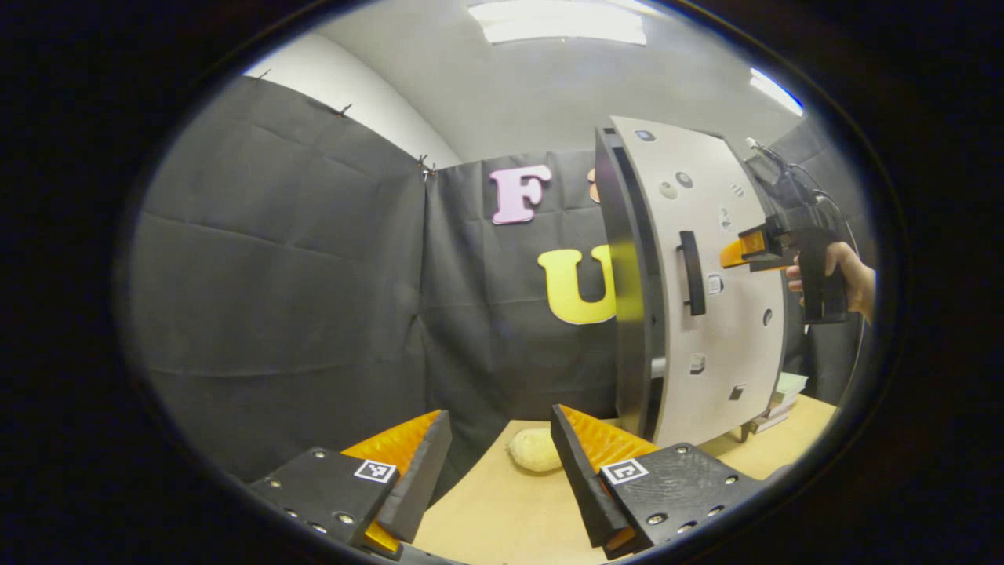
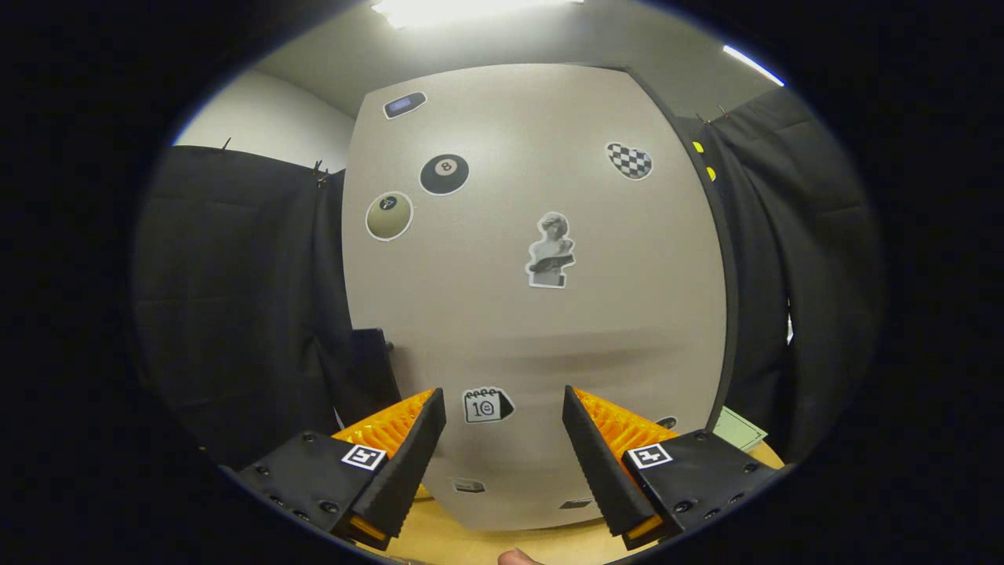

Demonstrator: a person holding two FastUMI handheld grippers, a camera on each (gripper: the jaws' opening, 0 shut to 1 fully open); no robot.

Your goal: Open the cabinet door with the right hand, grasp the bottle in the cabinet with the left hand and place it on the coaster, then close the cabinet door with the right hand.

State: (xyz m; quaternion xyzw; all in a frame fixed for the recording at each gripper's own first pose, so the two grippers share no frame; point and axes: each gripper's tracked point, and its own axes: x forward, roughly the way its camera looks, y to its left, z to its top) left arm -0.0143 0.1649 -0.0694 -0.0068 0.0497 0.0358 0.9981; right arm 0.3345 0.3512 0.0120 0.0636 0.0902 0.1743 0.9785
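Observation:
The cabinet (image 1: 627, 314) stands on the table at the right of the left gripper view, black-sided, with a beige door (image 1: 729, 314) covered in stickers and a black vertical handle (image 1: 692, 273). I cannot tell whether the door is ajar, and the bottle is hidden. A hand holds my right gripper (image 1: 733, 253) just right of the handle, close to the door face. In the right gripper view this gripper (image 2: 502, 396) is open and faces the beige door (image 2: 533, 329). My left gripper (image 1: 499, 420) is open and holds nothing. Beyond it, a pale round coaster-like object (image 1: 535, 449) lies on the table.
The wooden table (image 1: 502, 510) runs under both grippers. A stack of papers (image 1: 784, 396) lies to the right of the cabinet's foot. Black cloth walls close in behind and to the left. A sheet of paper (image 2: 737, 430) lies on the table right of the door.

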